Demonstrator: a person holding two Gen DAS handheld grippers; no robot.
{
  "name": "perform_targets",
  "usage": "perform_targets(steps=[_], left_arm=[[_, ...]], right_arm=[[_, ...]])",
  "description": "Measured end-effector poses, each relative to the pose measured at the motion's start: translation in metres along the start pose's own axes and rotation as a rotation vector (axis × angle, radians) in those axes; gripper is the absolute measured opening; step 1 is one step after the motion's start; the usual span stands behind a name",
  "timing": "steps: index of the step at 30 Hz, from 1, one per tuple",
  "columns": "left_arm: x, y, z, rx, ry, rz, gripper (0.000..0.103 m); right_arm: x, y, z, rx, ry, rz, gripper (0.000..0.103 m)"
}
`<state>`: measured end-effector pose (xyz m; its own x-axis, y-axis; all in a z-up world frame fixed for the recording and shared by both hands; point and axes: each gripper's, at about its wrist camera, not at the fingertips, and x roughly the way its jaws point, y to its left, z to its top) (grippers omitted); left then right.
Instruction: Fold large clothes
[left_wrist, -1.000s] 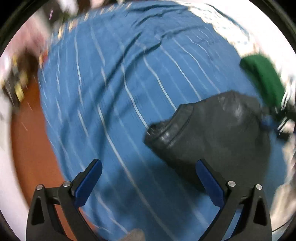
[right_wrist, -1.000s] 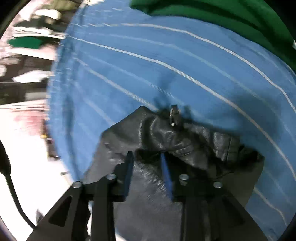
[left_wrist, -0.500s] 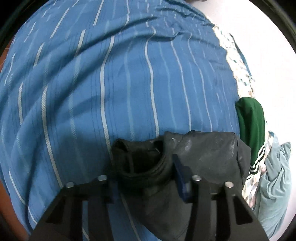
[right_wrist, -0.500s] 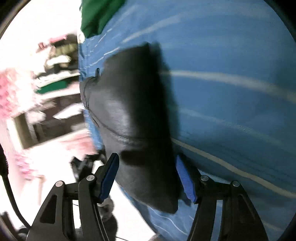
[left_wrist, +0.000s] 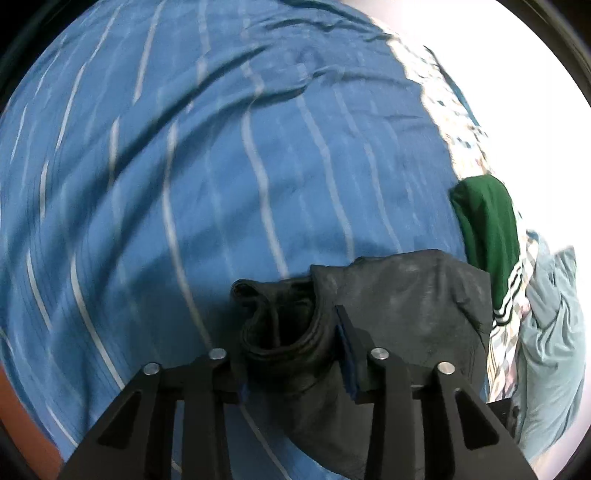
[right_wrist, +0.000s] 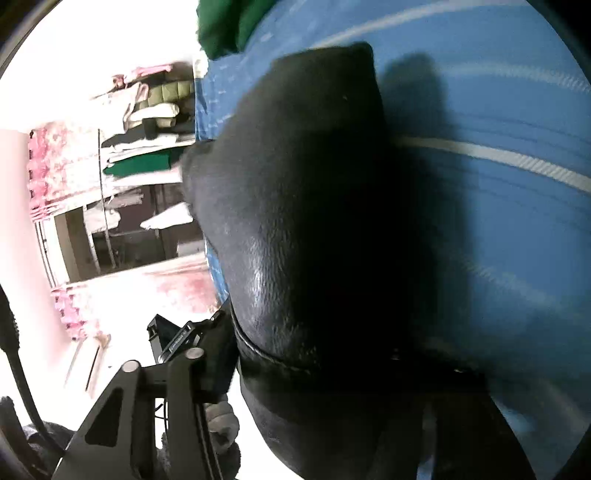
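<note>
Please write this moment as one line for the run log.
left gripper: closing on black jacket cuff | right gripper: closing around same jacket | surface: blue striped sheet

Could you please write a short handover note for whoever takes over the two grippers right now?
Left gripper: jaws closing on a bunched opening of the black garment, fabric between them.
Right gripper: jaws closing around another part of the same black garment; one finger is hidden behind the fabric, so a firm grip is unconfirmed.
Things: the garment lies crumpled on the blue striped sheet; a green garment and a pale blue one lie beside it at the sheet's edge.
Done: both grippers are on the garment.
Left: confirm the grips, spread it flat, fold it.
</note>
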<state>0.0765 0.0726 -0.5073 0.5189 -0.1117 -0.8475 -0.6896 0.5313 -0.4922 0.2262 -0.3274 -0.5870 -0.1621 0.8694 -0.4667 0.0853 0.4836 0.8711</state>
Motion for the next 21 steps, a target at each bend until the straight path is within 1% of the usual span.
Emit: perform_targets(steps=[1, 3, 4, 5, 10, 14, 17, 21], left_arm=[[-0.005, -0.006, 0.005, 0.026, 0.001, -0.006, 0.026], [-0.015, -0.015, 0.016, 0.071, 0.007, -0.022, 0.024], [-0.020, -0.019, 0.022, 0.084, 0.013, -0.033, 0.023], [-0.024, -0.023, 0.028, 0.096, 0.019, -0.048, 0.023], [-0.048, -0.049, 0.067, 0.177, 0.039, -0.122, 0.023], [-0.062, -0.093, 0.100, 0.274, 0.034, -0.186, 0.023], [-0.067, -0.131, 0.122, 0.334, 0.030, -0.235, 0.023], [-0.067, -0.182, 0.152, 0.380, 0.019, -0.299, 0.023]], right_arm=[[0.001, 0.008, 0.000, -0.005, -0.010, -0.005, 0.048], [-0.005, 0.028, -0.007, -0.012, -0.039, -0.017, 0.044], [-0.006, 0.036, -0.009, -0.014, -0.050, -0.019, 0.043], [-0.016, 0.042, -0.010, -0.015, -0.057, -0.018, 0.042], [-0.042, 0.090, -0.016, -0.012, -0.142, 0.005, 0.040], [-0.068, 0.123, -0.015, -0.009, -0.220, 0.034, 0.039], [-0.085, 0.147, -0.002, -0.013, -0.284, 0.062, 0.039], [-0.117, 0.174, 0.024, -0.036, -0.367, 0.101, 0.039]])
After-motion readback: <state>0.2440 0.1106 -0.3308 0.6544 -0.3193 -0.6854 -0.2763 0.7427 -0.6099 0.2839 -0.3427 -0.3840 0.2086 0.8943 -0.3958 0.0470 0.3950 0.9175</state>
